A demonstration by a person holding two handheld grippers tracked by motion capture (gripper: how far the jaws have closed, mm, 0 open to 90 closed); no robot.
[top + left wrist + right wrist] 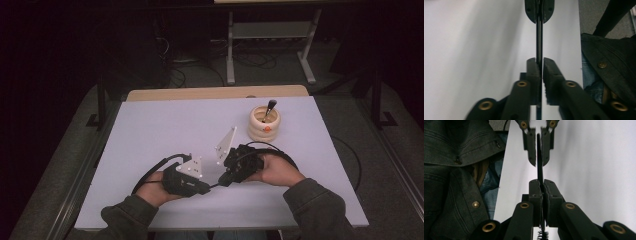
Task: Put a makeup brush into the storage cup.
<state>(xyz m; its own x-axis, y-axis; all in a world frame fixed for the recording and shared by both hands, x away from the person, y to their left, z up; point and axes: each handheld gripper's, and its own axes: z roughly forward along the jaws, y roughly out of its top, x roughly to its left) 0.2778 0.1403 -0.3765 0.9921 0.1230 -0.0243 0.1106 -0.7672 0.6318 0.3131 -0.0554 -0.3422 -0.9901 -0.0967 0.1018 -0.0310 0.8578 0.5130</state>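
Note:
A thin black brush point(539, 162) lies level just above the white table, and both grippers are shut on its handle from opposite ends. My right gripper point(541, 185) clamps it near the bristly end point(541, 236), which sticks out behind the jaws. My left gripper point(539, 64) clamps the other part of the handle point(539, 37). In the high view the left gripper point(209, 189) and right gripper point(226, 180) meet tip to tip near the table's front middle. A cream ribbed pot point(264, 125) at the back right holds another brush point(269, 108).
The white tabletop point(165, 130) has open room at the left and back. Its front edge is close to the person's dark jacket point(454, 170). Black cables point(150, 175) loop from the grippers onto the table. A wooden strip point(215, 93) borders the far edge.

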